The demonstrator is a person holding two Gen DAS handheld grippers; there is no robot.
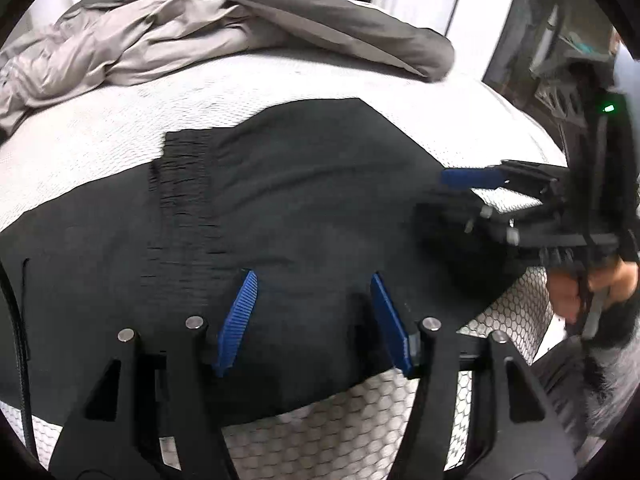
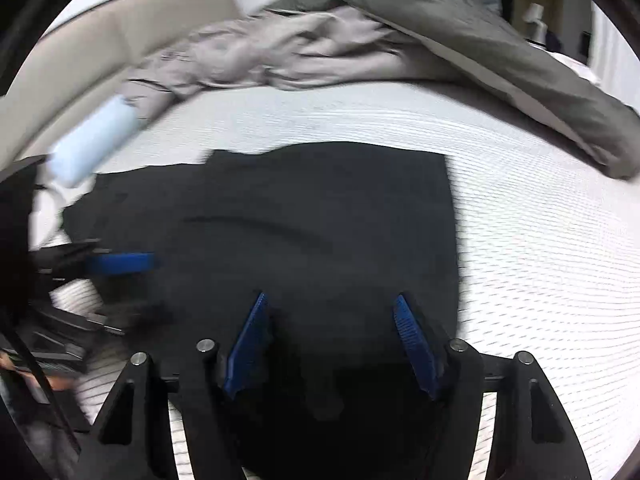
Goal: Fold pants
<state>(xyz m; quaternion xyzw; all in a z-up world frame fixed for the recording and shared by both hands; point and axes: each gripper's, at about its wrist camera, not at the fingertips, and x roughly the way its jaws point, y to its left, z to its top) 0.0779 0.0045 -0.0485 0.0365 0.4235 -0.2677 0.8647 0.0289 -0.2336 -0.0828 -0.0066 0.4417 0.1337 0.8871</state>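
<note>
Black pants (image 1: 300, 200) lie flat and folded on a white mattress (image 1: 100, 140), their gathered waistband toward the left in the left wrist view. My left gripper (image 1: 313, 280) hovers over the near part of the cloth, open, with nothing pinched between its blue pads. The right gripper (image 1: 452, 196) enters from the right over the pants' edge, held by a person's hand (image 1: 580, 288). In the right wrist view the pants (image 2: 320, 220) fill the middle. My right gripper (image 2: 331, 300) stands open above them. The left gripper's blue pad (image 2: 120, 262) shows at the left.
A crumpled grey duvet (image 1: 140, 48) and a darker grey cover (image 1: 340, 20) are piled at the back of the bed. A pale blue roll (image 2: 92, 140) lies near the beige headboard (image 2: 80, 40). The mattress's honeycomb side (image 1: 360, 420) marks the near edge.
</note>
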